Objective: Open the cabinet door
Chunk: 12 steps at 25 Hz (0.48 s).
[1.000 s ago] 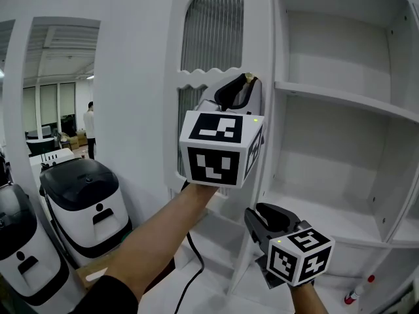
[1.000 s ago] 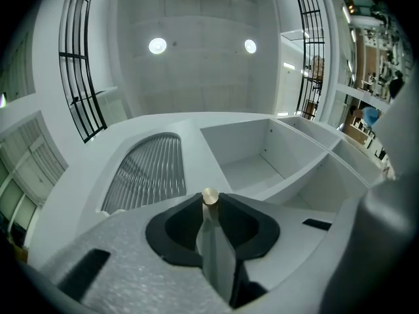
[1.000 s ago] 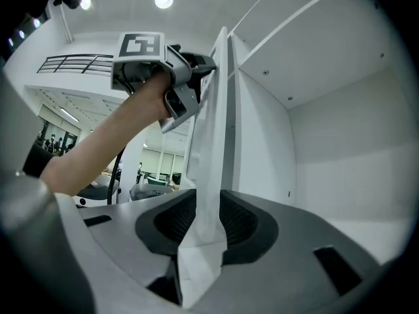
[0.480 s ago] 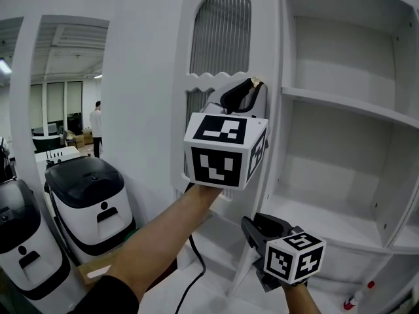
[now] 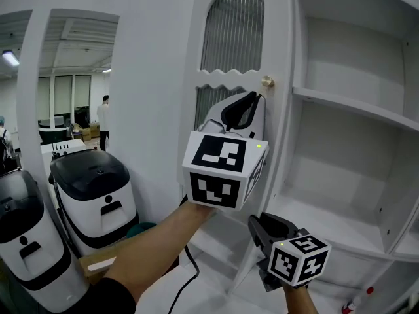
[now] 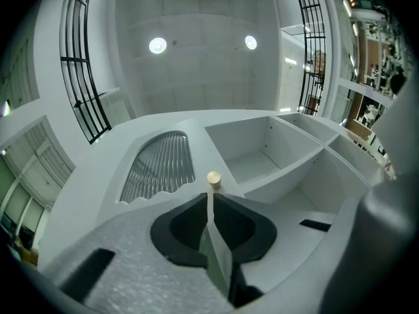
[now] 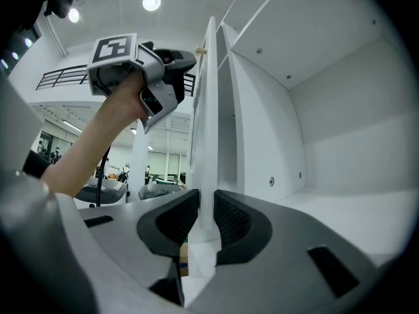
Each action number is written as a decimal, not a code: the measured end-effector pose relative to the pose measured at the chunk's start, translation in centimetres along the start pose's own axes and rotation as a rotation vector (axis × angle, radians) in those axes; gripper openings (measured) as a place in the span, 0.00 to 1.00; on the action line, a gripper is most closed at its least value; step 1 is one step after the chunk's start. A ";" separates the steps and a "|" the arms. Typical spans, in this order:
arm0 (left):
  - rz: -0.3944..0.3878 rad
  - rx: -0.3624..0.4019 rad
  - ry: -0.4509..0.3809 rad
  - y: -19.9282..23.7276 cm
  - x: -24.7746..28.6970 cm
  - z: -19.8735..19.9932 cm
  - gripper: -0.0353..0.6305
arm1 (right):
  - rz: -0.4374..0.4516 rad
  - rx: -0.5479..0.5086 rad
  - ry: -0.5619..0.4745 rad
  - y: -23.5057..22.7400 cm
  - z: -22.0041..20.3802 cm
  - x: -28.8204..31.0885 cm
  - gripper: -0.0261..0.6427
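1. The white cabinet door (image 5: 280, 38), with its arched ribbed-glass panel, fills the middle of the head view. Its free edge is at 3 o'clock, right beside the open white shelves (image 5: 353, 106).
2. The right gripper (image 7: 201, 208) is low down, clamped across that free edge. Its own view shows the white panel sandwiched between both pads.
3. The left gripper (image 6: 211, 201) has just been closing. The pads are now nearly together with nothing between them, and the small round brass knob (image 5: 267, 81) sits just past the tips at 12 o'clock, untouched.
4. Handling, as I judge it: this is a stiff painted panel, fairly light, that swings on its hinges and does not flex. The paint looks smooth, so a pinch could slide.
5. The ribbed glass is the fragile part, so keep the jaws off it.
6. There are two places to take hold. The knob is small and round and easy to slip off. The flat edge rail gives broad pad contact, and the right gripper has that one.
7. Any pull should follow the door's arc and not run straight out, or the pads will twist on the edge.
8. On edges, the scalloped moulding under the glass and the shelf fronts at 3 o'clock are the near ones.
9. For room, the door's outward path runs toward the person's left forearm. The black-topped white machines (image 5: 95, 188) stand well apart at 8 o'clock.
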State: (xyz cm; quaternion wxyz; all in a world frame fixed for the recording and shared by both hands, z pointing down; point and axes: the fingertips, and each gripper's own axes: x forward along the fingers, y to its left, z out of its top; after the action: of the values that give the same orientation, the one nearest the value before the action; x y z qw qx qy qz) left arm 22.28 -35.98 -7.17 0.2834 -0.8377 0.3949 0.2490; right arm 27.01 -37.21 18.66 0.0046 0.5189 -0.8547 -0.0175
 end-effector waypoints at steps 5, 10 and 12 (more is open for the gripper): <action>0.008 -0.002 0.064 0.0 -1.7 -2.5 0.11 | 0.000 0.001 -0.011 -0.2 0.1 0.0 0.16; 0.026 -0.013 0.124 0.0 -4.0 -4.5 0.11 | -0.011 0.002 -0.019 -0.1 0.0 -0.2 0.16; 0.036 -0.021 0.151 0.1 -5.1 -5.3 0.10 | -0.014 -0.001 -0.023 -0.1 0.2 -0.2 0.16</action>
State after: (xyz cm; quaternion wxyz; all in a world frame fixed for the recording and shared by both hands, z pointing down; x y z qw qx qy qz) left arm 20.35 -36.92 -0.17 0.2396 -0.8497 0.4276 0.1944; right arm 27.14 -37.05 18.48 -0.0049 0.5244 -0.8511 -0.0240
